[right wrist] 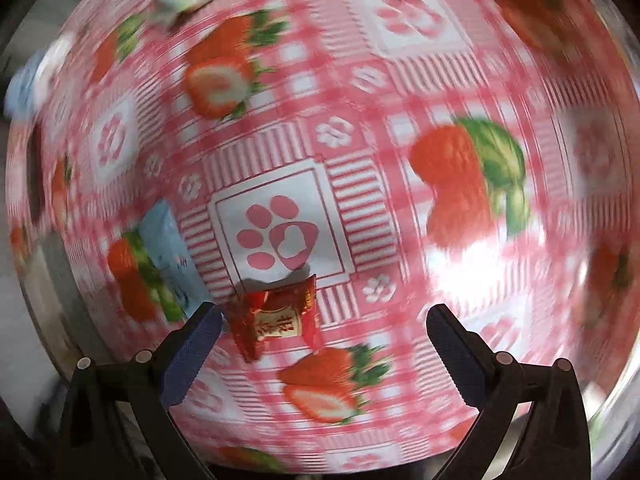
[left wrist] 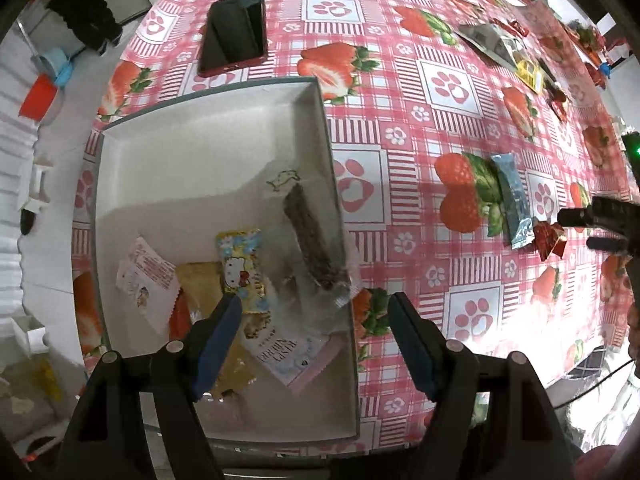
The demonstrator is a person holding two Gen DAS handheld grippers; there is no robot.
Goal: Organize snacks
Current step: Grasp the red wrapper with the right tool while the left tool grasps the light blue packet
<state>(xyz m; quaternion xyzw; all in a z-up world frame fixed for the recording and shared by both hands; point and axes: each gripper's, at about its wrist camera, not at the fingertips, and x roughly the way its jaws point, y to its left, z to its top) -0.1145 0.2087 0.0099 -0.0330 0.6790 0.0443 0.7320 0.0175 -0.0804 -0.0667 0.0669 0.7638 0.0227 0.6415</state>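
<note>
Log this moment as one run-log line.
left gripper: open, above white box | right gripper: open, red candy by its left finger | blue packet: on tablecloth

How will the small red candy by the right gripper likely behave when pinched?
The red candy looks light. Its shiny crinkled wrapper will probably crumple and may slip. The right gripper is open around it, not touching.

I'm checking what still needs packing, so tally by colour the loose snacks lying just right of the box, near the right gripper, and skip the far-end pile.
Blue packet: 1
Red candy: 1
Total: 2, both on the tablecloth outside the box.
</note>
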